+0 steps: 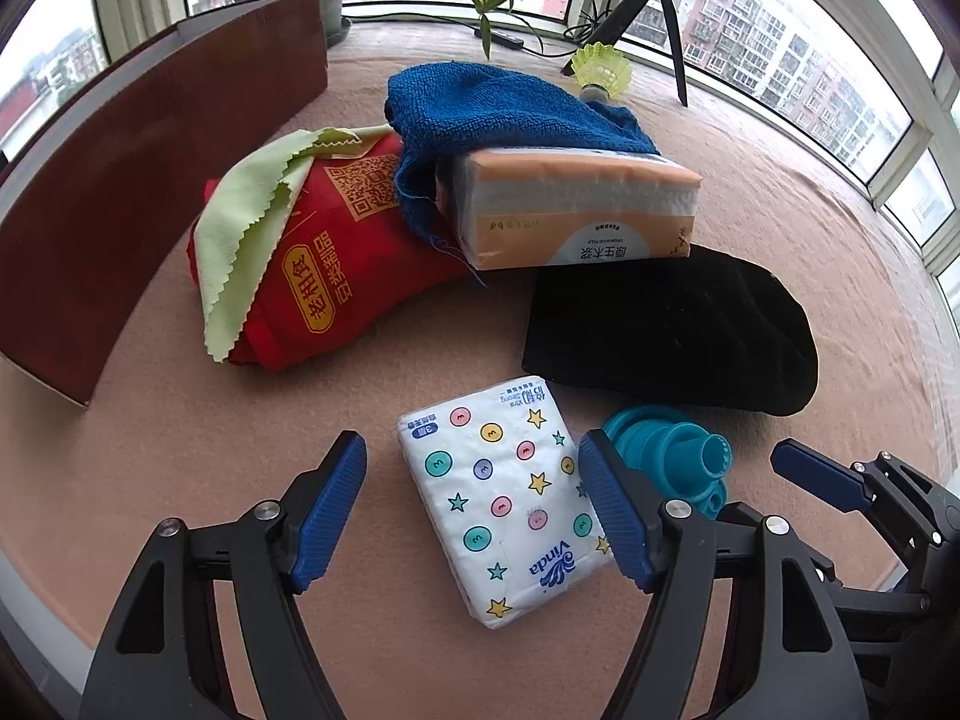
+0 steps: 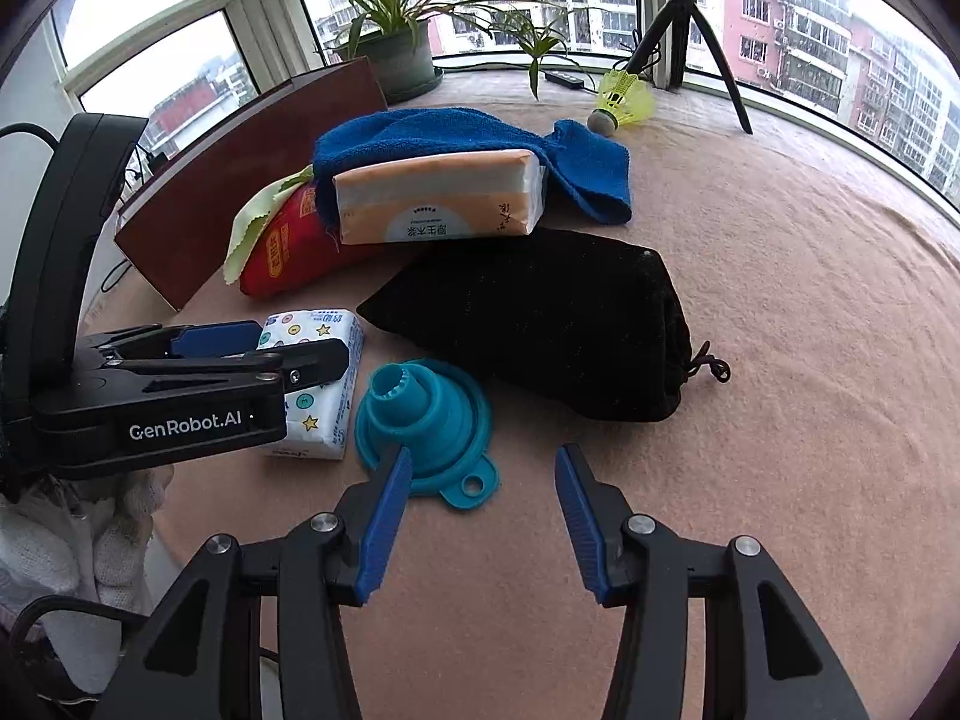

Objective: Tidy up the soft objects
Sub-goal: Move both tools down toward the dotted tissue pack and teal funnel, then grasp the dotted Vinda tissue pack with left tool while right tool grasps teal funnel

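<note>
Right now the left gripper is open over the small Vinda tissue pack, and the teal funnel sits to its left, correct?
Not quite. The left gripper is open over the Vinda tissue pack, but the teal funnel sits to the pack's right, as the left wrist view shows.

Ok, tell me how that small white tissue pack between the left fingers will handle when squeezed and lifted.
The tissue pack looks soft and plastic-wrapped, so it will probably dent under the blue fingers and may slip a little. It seems light for its size. Lying flat on the carpet, it is unlikely to roll.
</note>
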`<action>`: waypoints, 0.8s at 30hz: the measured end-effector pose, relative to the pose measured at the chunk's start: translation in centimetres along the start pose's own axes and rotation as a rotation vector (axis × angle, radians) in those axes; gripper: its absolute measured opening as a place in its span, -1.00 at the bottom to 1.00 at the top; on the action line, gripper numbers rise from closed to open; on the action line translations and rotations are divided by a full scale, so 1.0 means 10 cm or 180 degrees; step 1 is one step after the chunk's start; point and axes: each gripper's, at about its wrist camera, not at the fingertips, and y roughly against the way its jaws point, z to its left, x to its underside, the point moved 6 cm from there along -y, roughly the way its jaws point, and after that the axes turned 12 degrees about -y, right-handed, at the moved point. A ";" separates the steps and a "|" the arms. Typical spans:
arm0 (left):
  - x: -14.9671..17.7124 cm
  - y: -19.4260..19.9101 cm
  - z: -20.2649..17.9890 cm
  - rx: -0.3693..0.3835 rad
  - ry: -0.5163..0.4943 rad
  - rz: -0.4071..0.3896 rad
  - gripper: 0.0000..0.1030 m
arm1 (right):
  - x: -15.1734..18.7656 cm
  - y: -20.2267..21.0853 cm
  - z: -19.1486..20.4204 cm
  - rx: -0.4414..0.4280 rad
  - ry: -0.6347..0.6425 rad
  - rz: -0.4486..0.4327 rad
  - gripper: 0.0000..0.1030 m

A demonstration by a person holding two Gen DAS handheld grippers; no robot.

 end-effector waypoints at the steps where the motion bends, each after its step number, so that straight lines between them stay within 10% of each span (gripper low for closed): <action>1: 0.00 0.00 0.00 -0.0006 -0.0012 -0.0002 0.42 | 0.00 -0.01 0.01 0.0001 0.0018 -0.0002 -0.11; 24: 0.12 -0.05 0.25 -0.0240 -0.0096 0.0107 0.16 | 0.05 -0.23 0.14 -0.0058 0.0320 0.0136 0.21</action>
